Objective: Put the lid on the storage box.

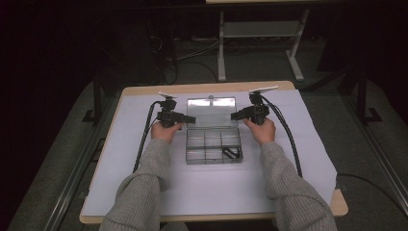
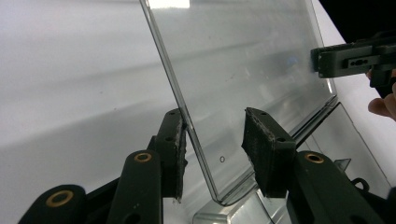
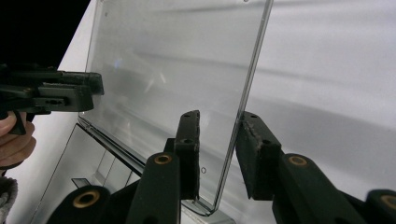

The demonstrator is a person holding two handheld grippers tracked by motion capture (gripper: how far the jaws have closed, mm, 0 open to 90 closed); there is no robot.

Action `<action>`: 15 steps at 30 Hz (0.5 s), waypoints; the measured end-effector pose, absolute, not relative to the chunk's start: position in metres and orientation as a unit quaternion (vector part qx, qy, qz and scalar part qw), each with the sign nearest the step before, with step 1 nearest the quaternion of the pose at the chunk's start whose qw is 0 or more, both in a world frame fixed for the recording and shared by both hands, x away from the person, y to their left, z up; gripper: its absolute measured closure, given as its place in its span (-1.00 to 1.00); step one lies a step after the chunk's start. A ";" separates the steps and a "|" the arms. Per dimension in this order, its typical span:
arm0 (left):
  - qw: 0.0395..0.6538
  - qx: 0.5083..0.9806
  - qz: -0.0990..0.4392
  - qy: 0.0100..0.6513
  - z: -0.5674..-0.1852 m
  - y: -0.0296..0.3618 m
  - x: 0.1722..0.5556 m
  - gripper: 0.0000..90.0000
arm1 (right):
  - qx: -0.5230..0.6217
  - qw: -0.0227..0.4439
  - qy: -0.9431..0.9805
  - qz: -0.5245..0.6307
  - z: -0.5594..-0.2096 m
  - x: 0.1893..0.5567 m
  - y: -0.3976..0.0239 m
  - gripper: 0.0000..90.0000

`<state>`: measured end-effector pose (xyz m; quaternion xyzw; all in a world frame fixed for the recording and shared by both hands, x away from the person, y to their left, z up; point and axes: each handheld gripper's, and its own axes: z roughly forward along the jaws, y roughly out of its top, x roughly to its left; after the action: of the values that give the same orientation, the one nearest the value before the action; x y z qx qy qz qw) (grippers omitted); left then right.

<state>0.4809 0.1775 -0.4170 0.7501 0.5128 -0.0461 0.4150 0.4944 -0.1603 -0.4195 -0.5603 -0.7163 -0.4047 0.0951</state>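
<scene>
One clear plastic compartment box (image 1: 214,144) with one raised lid (image 1: 211,113); six compartments countable in the tray, two rows of three; one small dark item (image 1: 232,153) in the near right compartment; two handheld grippers (image 1: 179,116) (image 1: 236,115); one table (image 1: 144,192) under one white sheet (image 1: 216,187)

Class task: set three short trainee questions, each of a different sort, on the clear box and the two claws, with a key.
1. True or false: the lid of the clear compartment box stands open.
2. Which edge of the lid does the left claw straddle? A) a side edge B) the hinge edge C) the top edge
3. Fill in: a small black item lies in a compartment at the box's front ______ corner, in the high view.

Key: 1 true; 2 A; 3 right. The right claw straddles the opposite side edge.
</scene>
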 end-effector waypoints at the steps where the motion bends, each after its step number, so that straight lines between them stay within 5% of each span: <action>1: 0.415 0.751 -0.045 0.511 -0.416 0.178 0.480 0.32 | -0.560 0.094 -0.717 -0.404 -0.418 0.494 -0.160 0.57; 15: 0.422 0.760 -0.028 0.493 -0.404 0.178 0.474 0.39 | -0.549 0.082 -0.724 -0.409 -0.405 0.487 -0.160 0.63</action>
<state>0.4739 0.1784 -0.4038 0.7598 0.4934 -0.0284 0.4224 0.4869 -0.1600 -0.4053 -0.5488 -0.7241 -0.4094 0.0825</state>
